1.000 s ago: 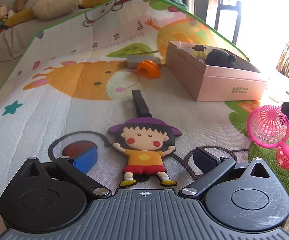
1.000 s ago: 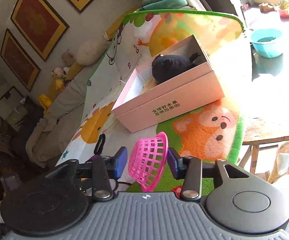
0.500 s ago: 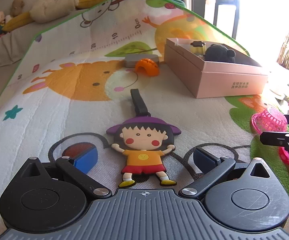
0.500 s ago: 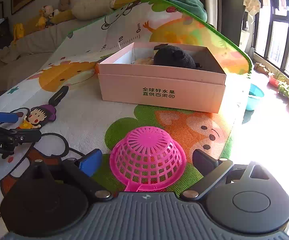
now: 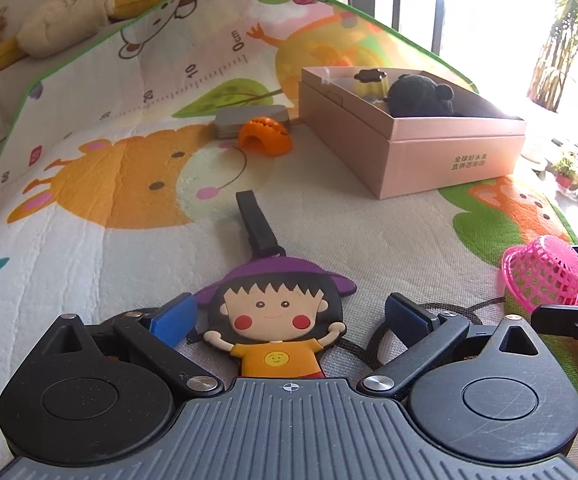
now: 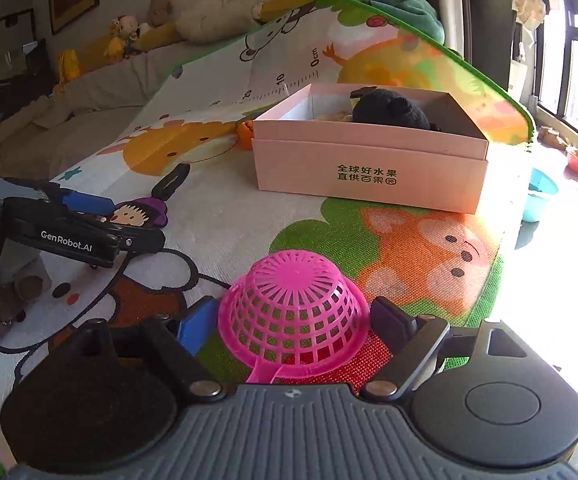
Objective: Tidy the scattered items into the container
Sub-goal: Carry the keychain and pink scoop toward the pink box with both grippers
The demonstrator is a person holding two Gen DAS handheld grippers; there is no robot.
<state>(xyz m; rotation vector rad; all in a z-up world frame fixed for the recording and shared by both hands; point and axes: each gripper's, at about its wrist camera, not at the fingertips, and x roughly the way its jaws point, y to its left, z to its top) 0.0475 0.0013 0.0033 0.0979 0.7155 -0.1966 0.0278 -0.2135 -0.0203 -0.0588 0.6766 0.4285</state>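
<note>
A flat cartoon-girl tag with a purple hat and black strap lies on the play mat between the fingers of my left gripper. Its jaws are closing and the pads stand just off the tag. A pink mesh scoop sits mouth-down on the mat inside my right gripper. Those jaws are closing too, and both pads flank its rim without visibly pressing. The pink box holds a black plush. An orange toy lies left of the box.
A grey flat case lies behind the orange toy. The mat's green edge drops off at the right, with a blue basin on the floor beyond it. Plush toys line the sofa at the back.
The right gripper rolled upright, set the pink scoop down on the mat and spread its jaws. The left gripper edged forward over the tag with its jaws slightly narrower.
</note>
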